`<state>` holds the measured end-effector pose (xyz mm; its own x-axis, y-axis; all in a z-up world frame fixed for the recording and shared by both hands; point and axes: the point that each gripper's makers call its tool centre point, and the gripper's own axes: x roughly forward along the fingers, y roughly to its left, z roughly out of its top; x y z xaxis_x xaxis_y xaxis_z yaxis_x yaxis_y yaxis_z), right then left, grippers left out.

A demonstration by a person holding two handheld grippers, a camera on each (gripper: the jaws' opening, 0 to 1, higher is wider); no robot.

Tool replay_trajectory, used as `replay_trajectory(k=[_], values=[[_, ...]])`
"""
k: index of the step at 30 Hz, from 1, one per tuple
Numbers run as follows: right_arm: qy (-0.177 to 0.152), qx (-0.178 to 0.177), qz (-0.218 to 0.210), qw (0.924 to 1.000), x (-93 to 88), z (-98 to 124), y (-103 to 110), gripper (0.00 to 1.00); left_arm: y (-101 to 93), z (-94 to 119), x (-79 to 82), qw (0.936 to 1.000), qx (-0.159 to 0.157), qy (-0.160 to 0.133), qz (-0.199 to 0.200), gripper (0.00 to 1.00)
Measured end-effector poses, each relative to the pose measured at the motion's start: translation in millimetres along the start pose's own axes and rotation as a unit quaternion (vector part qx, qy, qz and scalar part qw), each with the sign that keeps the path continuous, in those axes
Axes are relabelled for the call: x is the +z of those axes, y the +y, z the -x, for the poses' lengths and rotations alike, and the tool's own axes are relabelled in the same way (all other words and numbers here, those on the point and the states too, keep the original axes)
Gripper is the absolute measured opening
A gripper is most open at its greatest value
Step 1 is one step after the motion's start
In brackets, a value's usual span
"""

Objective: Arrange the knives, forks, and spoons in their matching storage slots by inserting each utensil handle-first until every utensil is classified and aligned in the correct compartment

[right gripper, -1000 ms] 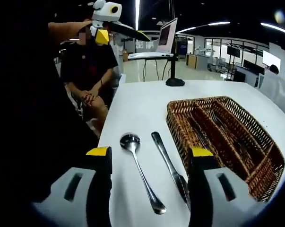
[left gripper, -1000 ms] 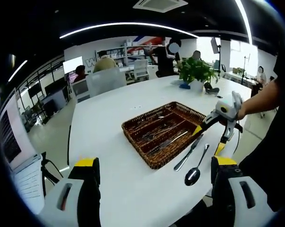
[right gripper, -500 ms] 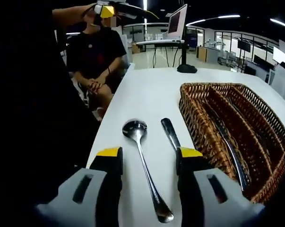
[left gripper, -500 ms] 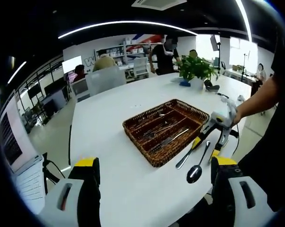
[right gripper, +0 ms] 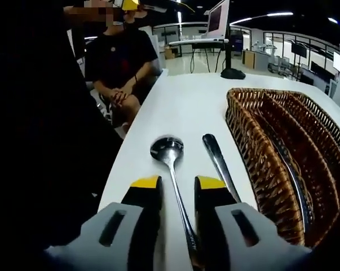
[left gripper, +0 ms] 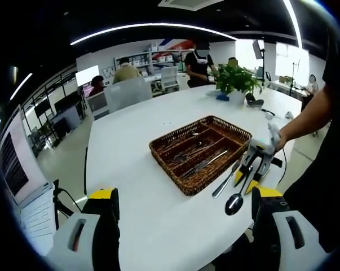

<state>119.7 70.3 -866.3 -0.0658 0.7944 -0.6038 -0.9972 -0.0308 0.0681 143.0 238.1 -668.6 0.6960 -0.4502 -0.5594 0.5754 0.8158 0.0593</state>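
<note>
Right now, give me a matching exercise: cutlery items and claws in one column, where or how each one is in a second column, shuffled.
Column one:
1. spoon
2. knife
3. wicker tray
4. left claw

Column two:
A. open, held above the table
B. handle between the right claw's jaws
C. holds sorted cutlery
D. lies between spoon and tray

Pairs: 1-B, 2-D, 3-C, 4-A

My right gripper (right gripper: 177,186) straddles the spoon (right gripper: 172,172) handle at bottom centre, jaws narrowly apart, knife (right gripper: 216,161) beside it, basket (right gripper: 254,152) at right.
</note>
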Motion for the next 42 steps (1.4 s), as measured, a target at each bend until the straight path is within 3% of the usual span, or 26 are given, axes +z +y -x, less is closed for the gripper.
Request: replay_trajectory(k=[3, 4, 5, 7, 11, 17, 20, 34, 42], values=[[0.012, -0.006, 0.009, 0.9999, -5.4, -3.1, -2.7, 0.17, 0.9, -0.2, 0.4, 1.0000, 0.000, 0.000, 0.001, 0.99], [-0.006, -0.019, 0.041, 0.9990, 2.8, -4.1, -10.3, 0.14, 1.2, -0.4, 0.0, 1.0000, 0.000, 0.002, 0.000, 0.99], [0.001, -0.017, 0.017, 0.9997, 0.9, -2.8, -7.4, 0.12, 1.7, -0.8, -0.4, 1.0000, -0.001, 0.003, -0.001, 0.99], [0.011, -0.036, 0.036, 0.9986, 0.3, -1.4, -13.9, 0.05, 2.7, -1.1, -0.5, 1.0000, 0.000, 0.004, -0.003, 0.99], [0.003, -0.041, 0.019, 0.9990, -0.1, -1.7, -15.2, 0.05, 4.2, -1.4, 2.4, 1.0000, 0.000, 0.001, -0.003, 0.99], [0.008, -0.032, 0.036, 0.9988, 0.8, -4.8, -10.4, 0.10, 4.9, -1.7, 0.8, 1.0000, 0.000, 0.003, -0.004, 0.99], [0.021, -0.023, 0.057, 0.9979, 0.4, -7.6, -8.1, 0.02, 5.0, -1.9, -0.6, 1.0000, 0.000, 0.005, -0.003, 0.99], [0.045, -0.038, 0.031, 0.9978, -2.1, -4.3, -11.7, 0.00, 4.1, -5.1, 0.5, 1.0000, 0.000, 0.002, -0.001, 0.99], [0.052, -0.044, 0.020, 0.9975, 12.1, 11.1, -15.1, 0.00, 0.0, -9.8, 6.5, 1.0000, -0.004, -0.003, -0.004, 0.99]])
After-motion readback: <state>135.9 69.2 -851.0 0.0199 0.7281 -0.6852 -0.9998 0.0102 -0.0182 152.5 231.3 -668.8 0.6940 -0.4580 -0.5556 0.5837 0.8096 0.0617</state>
